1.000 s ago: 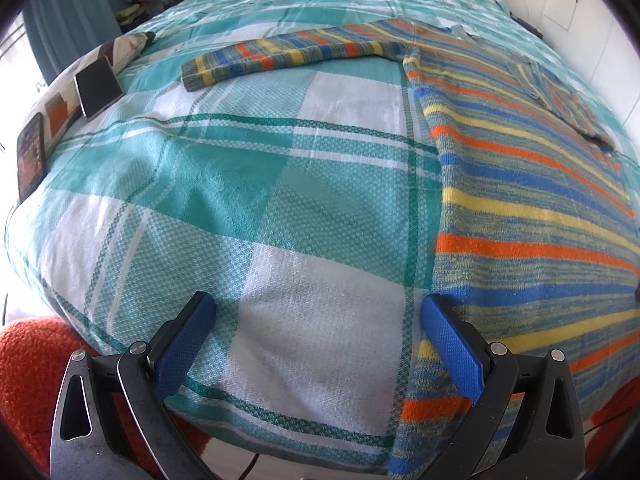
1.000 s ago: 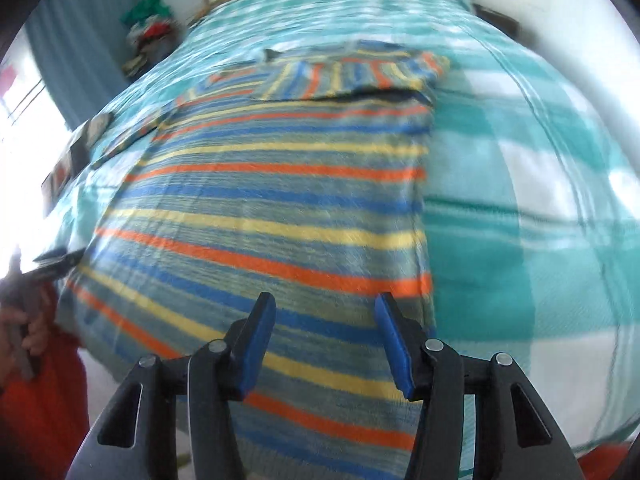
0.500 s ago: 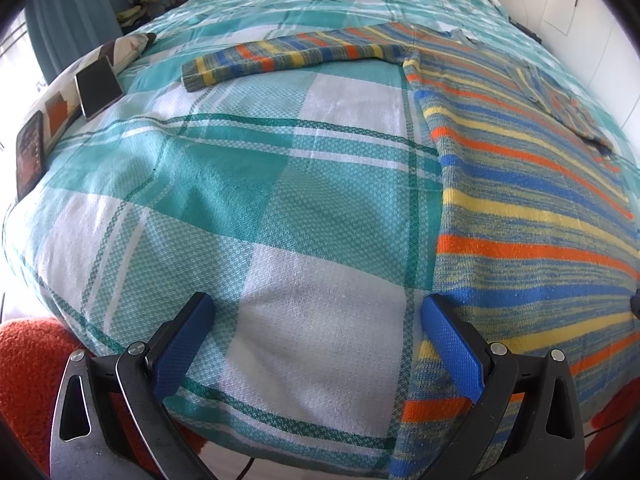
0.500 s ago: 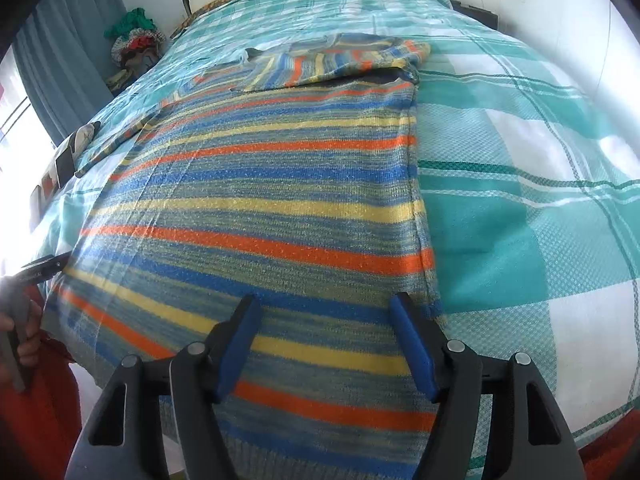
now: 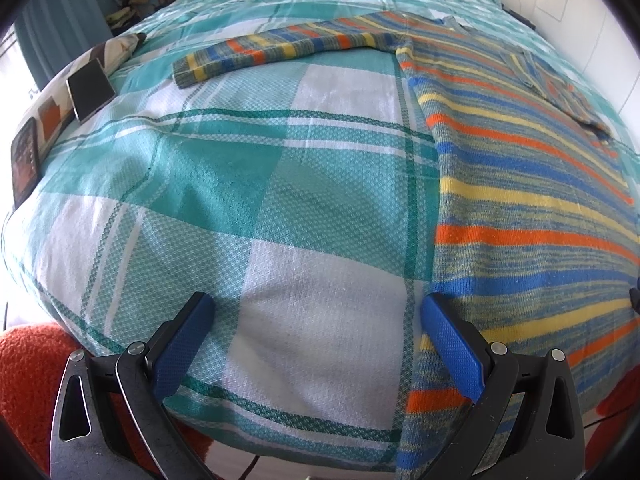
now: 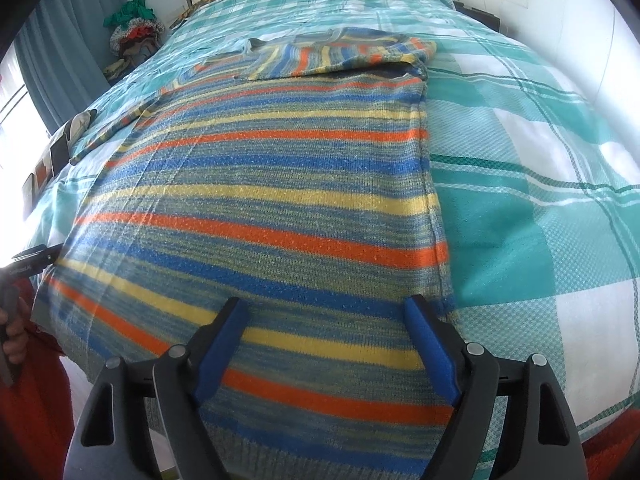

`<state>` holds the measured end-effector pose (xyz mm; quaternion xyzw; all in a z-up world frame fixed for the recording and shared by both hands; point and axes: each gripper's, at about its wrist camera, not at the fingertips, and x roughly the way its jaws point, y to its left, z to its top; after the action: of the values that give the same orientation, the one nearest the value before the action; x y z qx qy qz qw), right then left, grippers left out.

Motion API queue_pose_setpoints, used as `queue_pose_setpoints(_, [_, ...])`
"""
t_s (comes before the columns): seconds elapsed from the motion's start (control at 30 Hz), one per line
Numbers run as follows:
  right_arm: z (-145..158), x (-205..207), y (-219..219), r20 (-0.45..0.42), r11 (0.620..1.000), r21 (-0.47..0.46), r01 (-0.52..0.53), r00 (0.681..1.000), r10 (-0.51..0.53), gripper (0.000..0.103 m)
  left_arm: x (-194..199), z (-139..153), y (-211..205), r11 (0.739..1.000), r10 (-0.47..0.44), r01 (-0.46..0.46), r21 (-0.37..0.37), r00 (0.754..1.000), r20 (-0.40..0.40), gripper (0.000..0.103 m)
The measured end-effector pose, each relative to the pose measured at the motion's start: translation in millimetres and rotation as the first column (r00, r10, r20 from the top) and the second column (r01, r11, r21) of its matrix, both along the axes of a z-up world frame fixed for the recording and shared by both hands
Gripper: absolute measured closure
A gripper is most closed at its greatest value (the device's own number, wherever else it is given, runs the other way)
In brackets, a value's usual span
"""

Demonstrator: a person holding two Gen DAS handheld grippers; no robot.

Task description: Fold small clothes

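Note:
A striped knit sweater (image 6: 280, 200) in blue, orange, yellow and grey lies flat on the bed, its hem at the near edge. Its right sleeve (image 6: 340, 56) is folded across the chest. Its left sleeve (image 5: 280, 46) lies stretched out to the left. My left gripper (image 5: 316, 320) is open, over the bedspread beside the sweater's left hem corner (image 5: 432, 400); its right finger (image 5: 452, 344) is at that edge. My right gripper (image 6: 324, 324) is open, above the hem near the sweater's right edge.
The bed carries a teal and white checked bedspread (image 5: 240, 200). A phone (image 5: 24, 160) and dark cards (image 5: 90, 88) lie along its left edge. A clothes pile (image 6: 134, 32) sits at the far left by the curtain. A white wall runs on the right.
The right gripper has opened wider and shifted right toward the sweater's right edge. The left gripper has barely moved.

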<state>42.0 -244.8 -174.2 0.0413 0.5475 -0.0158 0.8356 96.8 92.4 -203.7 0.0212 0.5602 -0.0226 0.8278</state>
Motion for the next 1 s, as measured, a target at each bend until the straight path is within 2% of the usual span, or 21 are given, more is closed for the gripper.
queue_pose_setpoints(0.6, [-8, 7, 11, -0.038, 0.999, -0.013, -0.032, 0.999, 0.031, 0.001, 11, -9, 7, 1.000, 0.002, -0.003, -0.026, 0.998, -0.059, 0.001])
queue_pose_setpoints(0.9, [-10, 9, 12, -0.037, 0.999, -0.014, -0.035, 0.999, 0.034, 0.000, 14, -10, 6, 1.000, -0.015, 0.013, -0.021, 0.997, -0.077, 0.001])
queue_pose_setpoints(1.0, [-7, 9, 12, -0.029, 0.999, -0.012, -0.038, 0.999, 0.037, 0.000, 15, -2, 8, 0.999, -0.002, -0.001, -0.043, 0.998, -0.070, 0.001])
